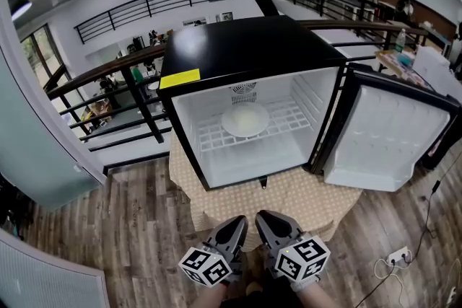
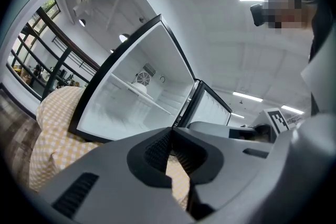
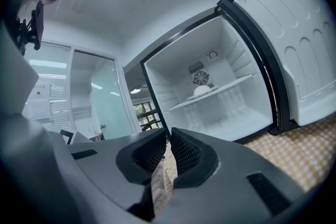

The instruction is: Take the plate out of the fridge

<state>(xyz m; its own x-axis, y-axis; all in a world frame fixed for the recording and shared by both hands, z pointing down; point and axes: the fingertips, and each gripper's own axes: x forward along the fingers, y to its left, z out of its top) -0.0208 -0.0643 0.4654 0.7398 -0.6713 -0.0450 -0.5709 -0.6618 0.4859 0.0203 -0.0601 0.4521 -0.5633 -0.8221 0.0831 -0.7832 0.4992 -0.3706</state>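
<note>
a: left gripper (image 2: 172, 135): how do the jaws stand?
b: pressed together, tips touching, pinching nothing. right gripper (image 3: 168, 139): jaws drawn in to a thin slit, also gripping nothing. both are low in front of the small black fridge with white lining (image 1: 245, 47), well apart from it.
a: what lies between?
b: the beige checked cloth (image 1: 289, 202) on which the fridge stands. the white-lined fridge door (image 1: 390, 141) is swung wide to the right, so the opening faces the grippers.
a: and inside?
b: a pale round plate (image 1: 245, 120) rests on the white wire shelf (image 1: 216, 137), near the back wall, just below the round vent (image 1: 244, 90).
</note>
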